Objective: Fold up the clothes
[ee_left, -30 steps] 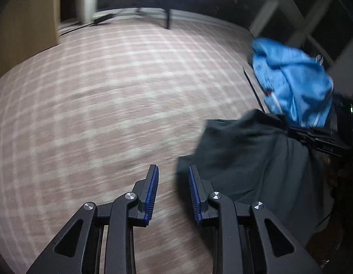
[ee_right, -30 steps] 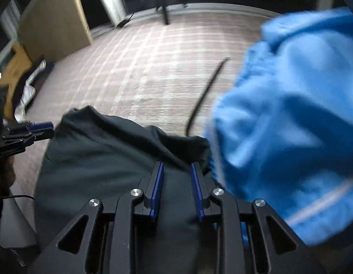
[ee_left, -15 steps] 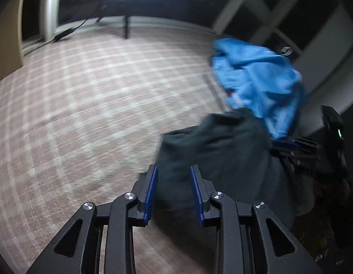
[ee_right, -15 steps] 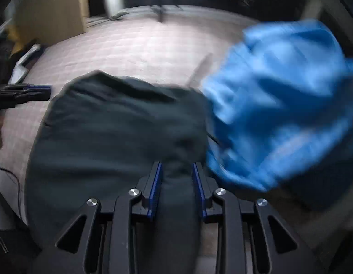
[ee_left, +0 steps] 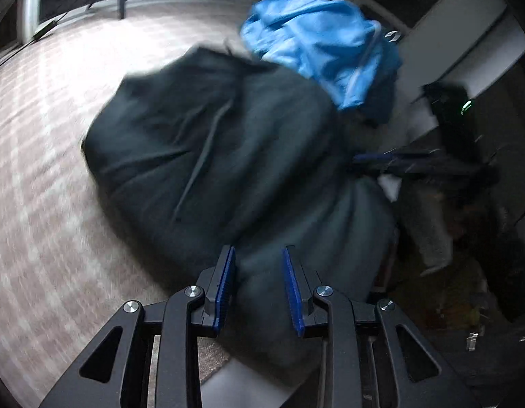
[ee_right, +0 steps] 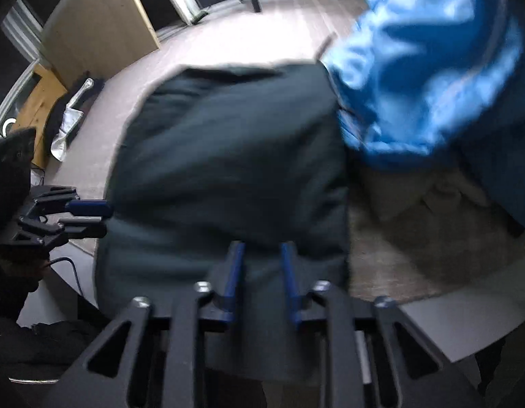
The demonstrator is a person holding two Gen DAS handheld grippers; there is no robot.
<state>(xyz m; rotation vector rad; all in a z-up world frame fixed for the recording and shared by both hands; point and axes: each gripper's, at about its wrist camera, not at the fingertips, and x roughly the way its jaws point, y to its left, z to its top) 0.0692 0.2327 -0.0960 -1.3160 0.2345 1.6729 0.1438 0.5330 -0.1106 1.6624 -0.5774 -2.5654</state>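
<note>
The dark green garment lies bunched on the checked carpet, and compared with a second ago it fills far more of both views, where before it sat off to one side of the left wrist view. The left gripper, which then hung over bare carpet, now has a fold of the dark cloth running between its blue pads, which stand a little apart; whether they press on it I cannot tell. The right gripper has just been closing, and a fold of the same garment sits between its jaws, now narrowly set and seemingly pinched on it. The blue garment lies heaped just beyond the dark one, touching its far edge, closer to both grippers than before.
</note>
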